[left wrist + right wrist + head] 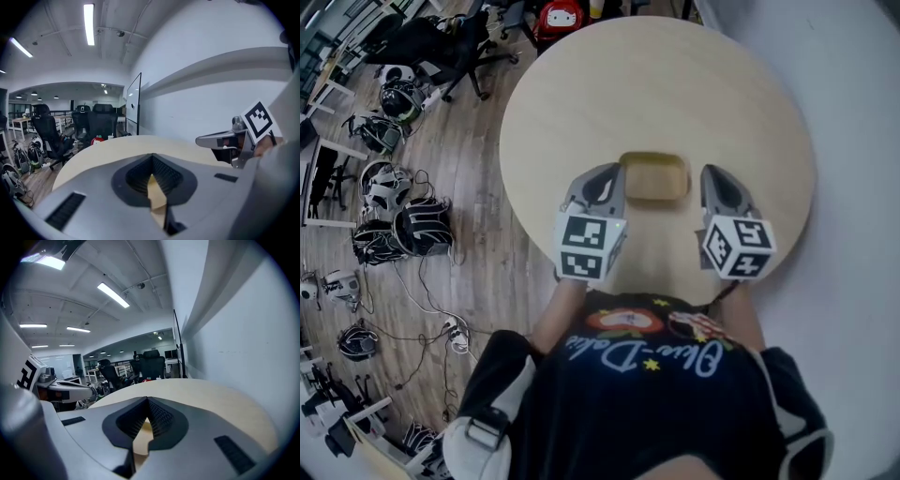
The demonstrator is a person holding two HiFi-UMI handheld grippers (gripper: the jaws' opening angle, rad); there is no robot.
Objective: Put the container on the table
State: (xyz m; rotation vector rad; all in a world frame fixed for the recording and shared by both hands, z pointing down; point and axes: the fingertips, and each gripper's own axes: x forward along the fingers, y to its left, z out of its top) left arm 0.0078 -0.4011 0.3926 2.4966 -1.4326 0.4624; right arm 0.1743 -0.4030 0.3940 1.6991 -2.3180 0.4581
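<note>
One container (654,177), a shallow tan tray, is sitting flat on the round table (675,84), towards the near edge and close in front of the person. Its long side is running left to right across the head view, so each short end is facing one gripper.

The left gripper (605,185) is hanging at the tray's left end and the right gripper (719,187) at its right end, both pointing away from the person and roughly side by side. From above, the left tip is overlapping the tray's left rim, while a thin strip of bare wood is showing between the right tip and the right rim. The left one is therefore looking slightly nearer, though I cannot tell whether either is touching the tray or hovering above it.

In each gripper view the jaws are pressed together at their tips with nothing pinched between them. Only pale tabletop is showing through the small gap below the tips. Neither of those views is showing the tray, so both grippers seem to be aiming over and past it towards the far side of the table.

Judging by this, the tray is already resting where the task wants it, and any coming move is turning on the grippers clearing its two short ends without knocking it sideways.
</note>
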